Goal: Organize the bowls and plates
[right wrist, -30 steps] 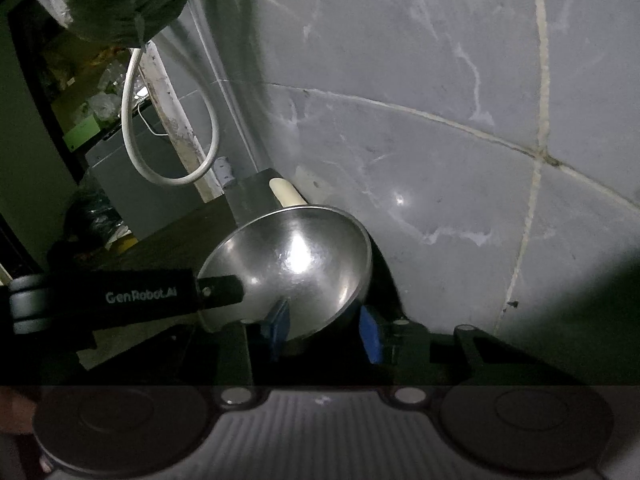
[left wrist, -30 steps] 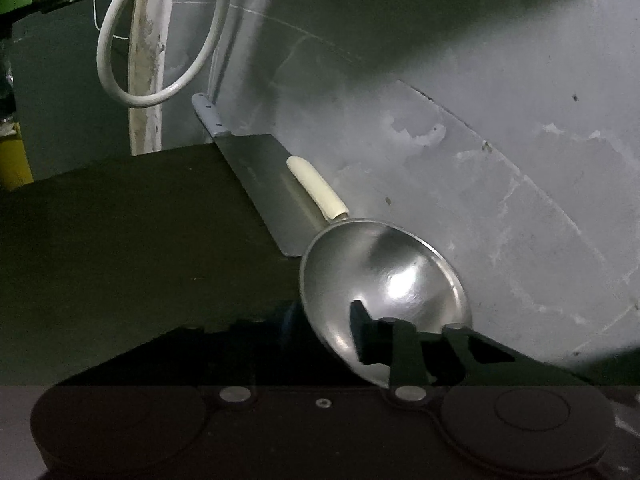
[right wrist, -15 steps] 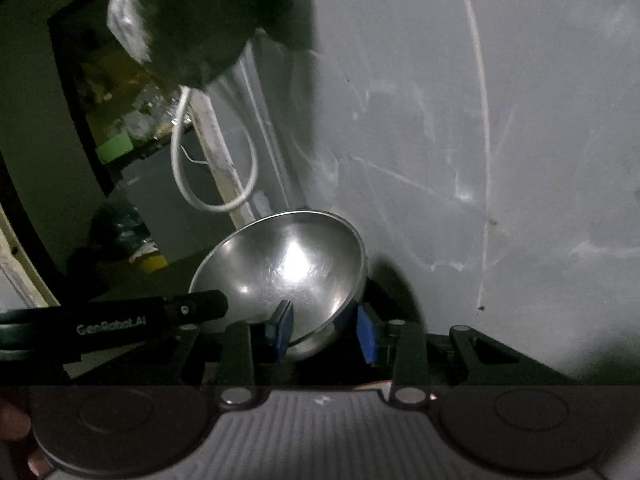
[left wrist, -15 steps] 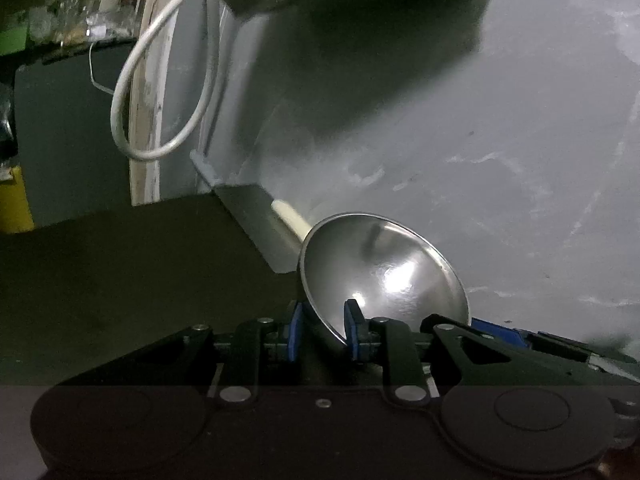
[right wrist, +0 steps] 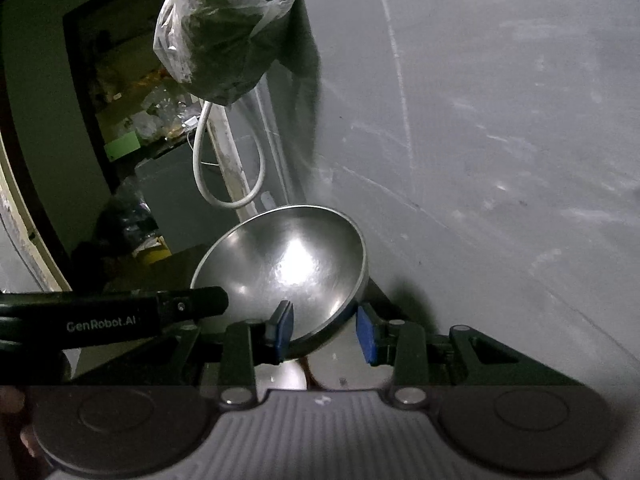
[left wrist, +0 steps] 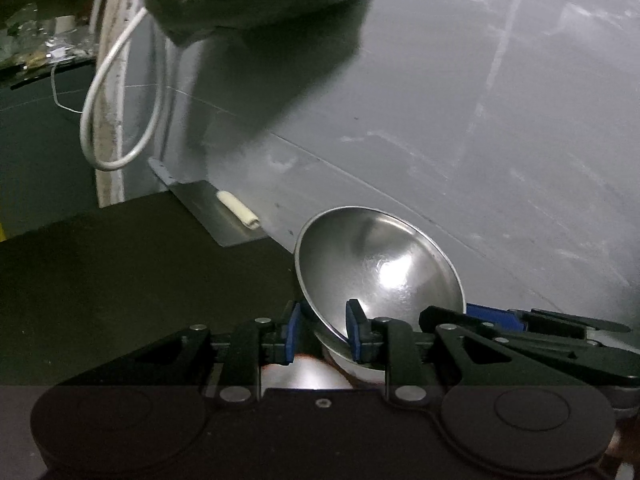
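Left wrist view: your left gripper (left wrist: 322,330) jaws pinch the steel bowl (left wrist: 376,268) rim, bowl lifted off the dark bench (left wrist: 120,280), tilted against a grey scuffed wall (left wrist: 480,120). Right gripper (right wrist: 324,330) jaws straddle the opposite rim; grip unclear. Plastic bag (right wrist: 224,36) hangs above, white cable (right wrist: 224,168) loops nearby.

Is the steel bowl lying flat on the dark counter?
No, the steel bowl is tilted, its rim between the left gripper's blue pads.
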The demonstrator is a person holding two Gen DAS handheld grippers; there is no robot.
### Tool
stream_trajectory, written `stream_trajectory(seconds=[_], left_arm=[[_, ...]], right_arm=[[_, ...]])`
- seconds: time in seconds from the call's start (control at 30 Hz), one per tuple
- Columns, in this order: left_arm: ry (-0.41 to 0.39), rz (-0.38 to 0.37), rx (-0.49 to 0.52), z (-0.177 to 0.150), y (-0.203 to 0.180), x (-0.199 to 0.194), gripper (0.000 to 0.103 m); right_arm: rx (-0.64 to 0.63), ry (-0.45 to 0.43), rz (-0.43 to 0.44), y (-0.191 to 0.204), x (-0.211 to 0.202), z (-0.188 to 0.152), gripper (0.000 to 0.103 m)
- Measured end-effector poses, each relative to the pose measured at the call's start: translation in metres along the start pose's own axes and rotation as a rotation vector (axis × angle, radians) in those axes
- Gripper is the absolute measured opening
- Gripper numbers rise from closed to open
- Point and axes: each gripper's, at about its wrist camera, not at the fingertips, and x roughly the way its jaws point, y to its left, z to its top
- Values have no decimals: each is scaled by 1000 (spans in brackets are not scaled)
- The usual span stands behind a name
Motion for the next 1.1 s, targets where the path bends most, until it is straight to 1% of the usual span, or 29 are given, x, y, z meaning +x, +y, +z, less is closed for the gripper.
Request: stream_trajectory(seconds=[0.3,0.5,0.8,1.1], left_arm=[[57,-59,8,-28,-20,-15,26],[112,-90,17,-49,-25,-23,26],[237,-111,17,-88,-35,-37,26],[354,-119,12,-123,-45,-55,26]], right_arm=[[9,37,-43,-1,-35,-22,39],[18,65,-44,-3,-53,-39,39],[51,178,-33,-11,-82,-82,39],[67,292,-2,-18,-109,-116,39]])
